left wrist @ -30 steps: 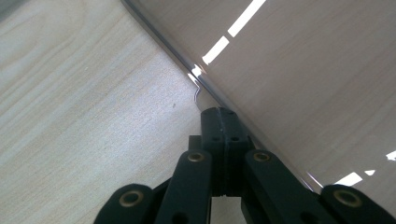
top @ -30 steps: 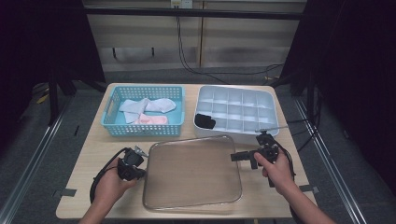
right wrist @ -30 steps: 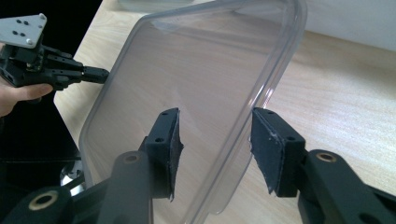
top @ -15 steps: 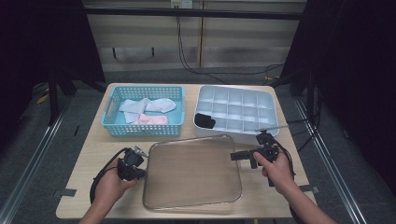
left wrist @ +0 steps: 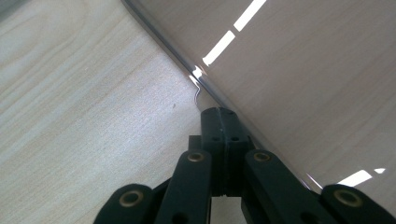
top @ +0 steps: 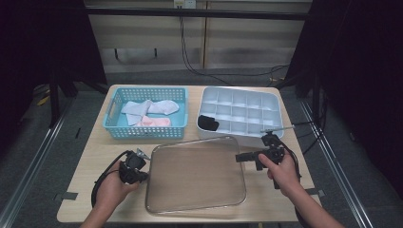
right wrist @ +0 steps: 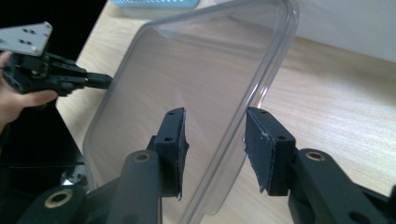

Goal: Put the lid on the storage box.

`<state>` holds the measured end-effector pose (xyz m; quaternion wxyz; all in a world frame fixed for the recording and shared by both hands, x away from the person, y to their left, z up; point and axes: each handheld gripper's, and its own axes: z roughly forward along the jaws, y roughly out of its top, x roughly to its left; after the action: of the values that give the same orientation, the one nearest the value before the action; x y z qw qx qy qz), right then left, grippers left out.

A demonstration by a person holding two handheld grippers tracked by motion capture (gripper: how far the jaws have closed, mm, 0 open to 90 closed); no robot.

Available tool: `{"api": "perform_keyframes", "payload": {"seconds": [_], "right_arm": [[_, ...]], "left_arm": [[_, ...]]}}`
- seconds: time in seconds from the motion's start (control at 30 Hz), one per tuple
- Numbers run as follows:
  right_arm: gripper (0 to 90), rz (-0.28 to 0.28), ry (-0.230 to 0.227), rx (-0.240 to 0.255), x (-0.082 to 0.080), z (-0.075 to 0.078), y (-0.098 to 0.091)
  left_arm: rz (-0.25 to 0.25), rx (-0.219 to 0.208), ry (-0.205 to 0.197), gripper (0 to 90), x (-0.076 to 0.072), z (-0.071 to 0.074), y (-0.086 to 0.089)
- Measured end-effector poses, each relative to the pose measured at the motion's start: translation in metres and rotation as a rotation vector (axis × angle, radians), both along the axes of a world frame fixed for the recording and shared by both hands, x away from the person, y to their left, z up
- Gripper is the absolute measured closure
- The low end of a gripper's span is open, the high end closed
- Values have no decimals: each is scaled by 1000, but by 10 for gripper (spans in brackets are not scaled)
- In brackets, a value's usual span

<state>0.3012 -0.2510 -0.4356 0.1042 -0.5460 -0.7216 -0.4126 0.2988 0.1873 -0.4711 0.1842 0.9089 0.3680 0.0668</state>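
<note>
In the left gripper view, shut tongs hide the lid's edge.

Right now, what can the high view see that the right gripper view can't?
The high view takes in the white divided tray holding a black thing, and the socks in the blue basket. The right gripper view gets a close look at the right tongs, open astride the clear lid's rim, having just been closing. Both show the lid, the table and the left tongs at its other edge.
</note>
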Motion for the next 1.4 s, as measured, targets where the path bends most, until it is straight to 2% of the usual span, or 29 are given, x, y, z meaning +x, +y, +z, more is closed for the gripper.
{"api": "perform_keyframes", "payload": {"seconds": [0.63,1.03,1.2,1.3,1.4], "right_arm": [[580,-4,7,43,-1,4,-2],[580,-16,20,107,-3,6,-6],[585,-24,20,94,-3,4,-5],[589,-28,6,83,-2,5,-4],[590,-33,7,97,-2,5,-4]], "left_arm": [[13,-9,7,900,-1,0,0],[16,-8,3,900,-1,0,0],[8,-1,-7,900,-1,0,0],[11,-22,-2,900,-1,-1,2],[20,-45,-2,900,-1,-2,3]]}}
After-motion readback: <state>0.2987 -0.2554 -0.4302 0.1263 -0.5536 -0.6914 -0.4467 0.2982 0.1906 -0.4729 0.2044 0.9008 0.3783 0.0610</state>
